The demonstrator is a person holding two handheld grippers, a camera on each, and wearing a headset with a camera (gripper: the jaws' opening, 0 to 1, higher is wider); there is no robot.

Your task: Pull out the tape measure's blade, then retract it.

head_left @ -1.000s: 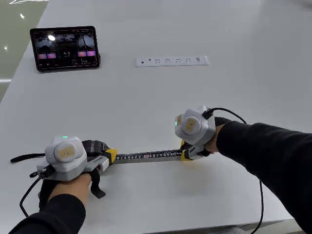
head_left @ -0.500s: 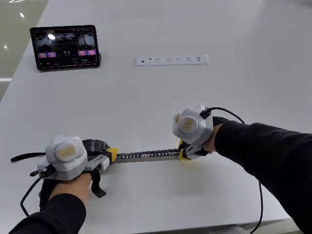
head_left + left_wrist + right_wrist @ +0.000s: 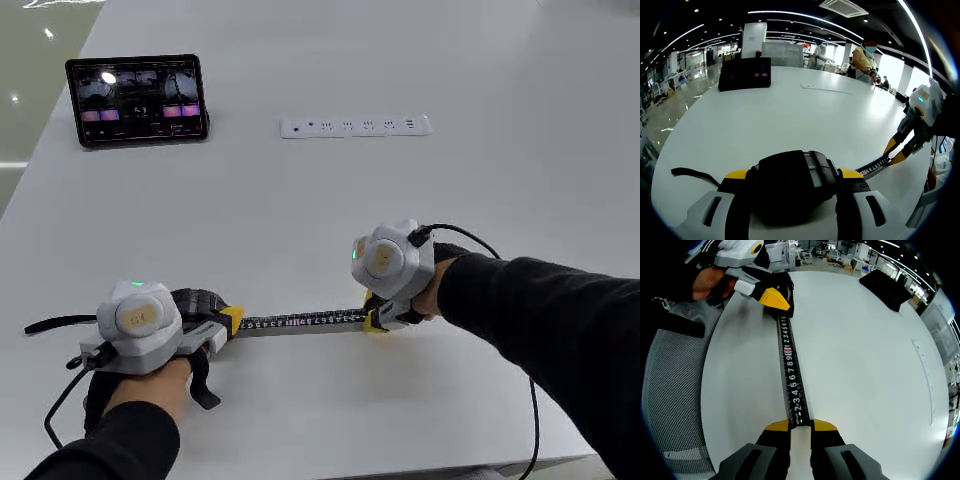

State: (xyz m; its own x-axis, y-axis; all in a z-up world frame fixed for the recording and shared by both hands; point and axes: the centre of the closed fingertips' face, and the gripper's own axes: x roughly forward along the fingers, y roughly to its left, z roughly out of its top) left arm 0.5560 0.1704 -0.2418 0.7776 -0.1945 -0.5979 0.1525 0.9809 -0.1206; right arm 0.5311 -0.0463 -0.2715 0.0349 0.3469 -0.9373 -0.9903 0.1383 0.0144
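The black tape measure case [image 3: 198, 302] with a yellow mouth lies on the white table [image 3: 300, 210] at the near left. My left gripper [image 3: 212, 330] is shut on the case [image 3: 795, 182], a yellow-tipped finger [image 3: 737, 174] on each side. The blade [image 3: 300, 320] runs right along the table, its numbers clear in the right gripper view [image 3: 790, 365]. My right gripper [image 3: 374, 321] is shut on the blade's end, pinched between its yellow fingertips [image 3: 777, 426]. The left gripper view also shows the blade [image 3: 872, 167] reaching to the right gripper [image 3: 897, 152].
A tablet [image 3: 137, 99] stands at the far left and a white power strip [image 3: 355, 126] lies at the far middle. A black strap [image 3: 55, 323] trails left of the case. The table's front edge [image 3: 400, 465] is close below the grippers.
My right gripper has drifted slightly left toward the case, so the exposed blade is a little shorter. The left gripper and the case have stayed put.
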